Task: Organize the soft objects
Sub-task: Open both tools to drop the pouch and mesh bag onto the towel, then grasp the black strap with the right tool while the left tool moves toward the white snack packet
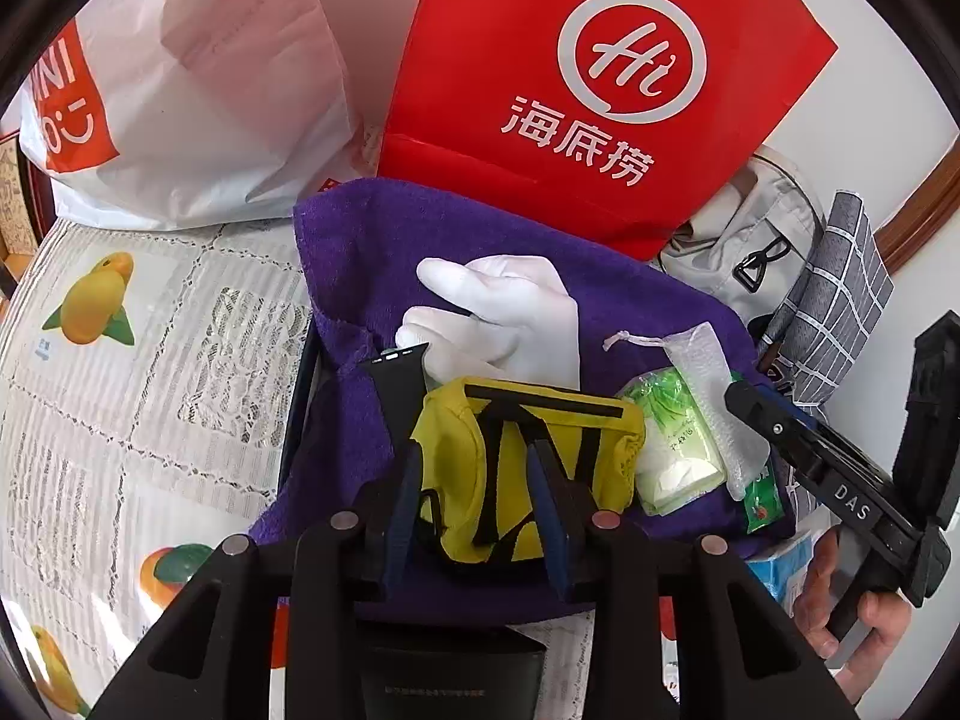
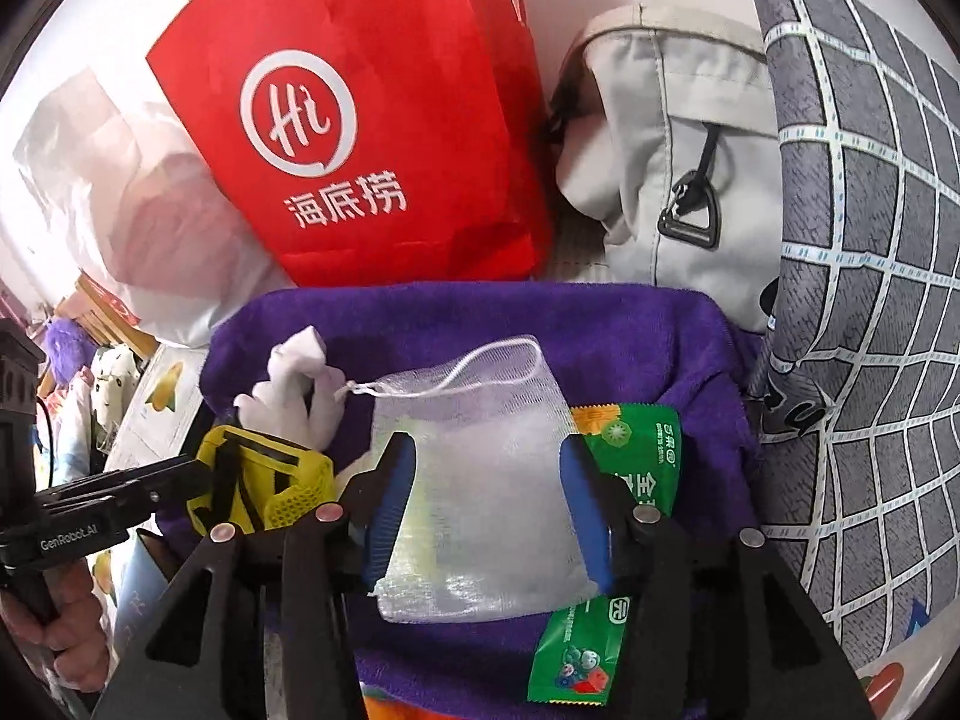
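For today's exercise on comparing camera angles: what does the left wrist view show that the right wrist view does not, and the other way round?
Only the left wrist view shows the black watch strap, the fruit-print tablecloth up close, and the left hand-held gripper around the yellow pouch.

Only the right wrist view shows the right hand-held gripper straddling the white mesh bag, and the green sachet's full print.

Both show the purple towel, red paper bag, white glove, grey backpack and checked cushion.
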A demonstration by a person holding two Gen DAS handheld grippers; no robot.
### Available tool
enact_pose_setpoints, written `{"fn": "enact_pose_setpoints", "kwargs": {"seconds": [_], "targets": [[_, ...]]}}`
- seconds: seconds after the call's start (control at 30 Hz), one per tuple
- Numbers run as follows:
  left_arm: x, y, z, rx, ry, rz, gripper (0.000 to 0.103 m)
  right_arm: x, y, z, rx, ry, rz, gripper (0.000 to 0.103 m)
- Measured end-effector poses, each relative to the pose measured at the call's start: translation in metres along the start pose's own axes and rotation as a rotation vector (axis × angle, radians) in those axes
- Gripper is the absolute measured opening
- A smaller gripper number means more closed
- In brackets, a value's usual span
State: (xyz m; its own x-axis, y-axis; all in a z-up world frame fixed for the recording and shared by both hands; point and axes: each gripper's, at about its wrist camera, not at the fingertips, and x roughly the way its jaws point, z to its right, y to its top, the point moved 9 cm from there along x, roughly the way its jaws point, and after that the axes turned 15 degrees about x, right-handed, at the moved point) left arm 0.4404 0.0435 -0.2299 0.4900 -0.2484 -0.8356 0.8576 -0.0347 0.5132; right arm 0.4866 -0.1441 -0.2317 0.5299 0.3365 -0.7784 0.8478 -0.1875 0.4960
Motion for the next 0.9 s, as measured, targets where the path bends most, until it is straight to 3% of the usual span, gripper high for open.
{"fn": "enact_pose_setpoints", "kwargs": {"seconds": [0.37, 0.47, 0.63, 0.9], "targets": [[-0.042, -0.021, 0.015, 0.042, 0.031, 0.027, 0.034, -0.065, -0.013, -0.02, -0.045, 0.012, 0.097, 0.053], [-0.063, -0.035, 0.021, 0.048, 0.046, 0.043, 0.034, -0.082, -0.033, -0.019, -0.075, -0.016, 0.099, 0.052], [-0.093, -0.066, 0.035, 0.069, 0.058, 0.061, 0.034, -0.118, -0.075, -0.01, -0.072, -0.007, 0.09, 0.035], [-0.124, -0.113, 0.057, 0.073, 0.046, 0.079, 0.034, -0.17, -0.166, 0.016, -0.075, 0.015, 0.036, 0.035]]}}
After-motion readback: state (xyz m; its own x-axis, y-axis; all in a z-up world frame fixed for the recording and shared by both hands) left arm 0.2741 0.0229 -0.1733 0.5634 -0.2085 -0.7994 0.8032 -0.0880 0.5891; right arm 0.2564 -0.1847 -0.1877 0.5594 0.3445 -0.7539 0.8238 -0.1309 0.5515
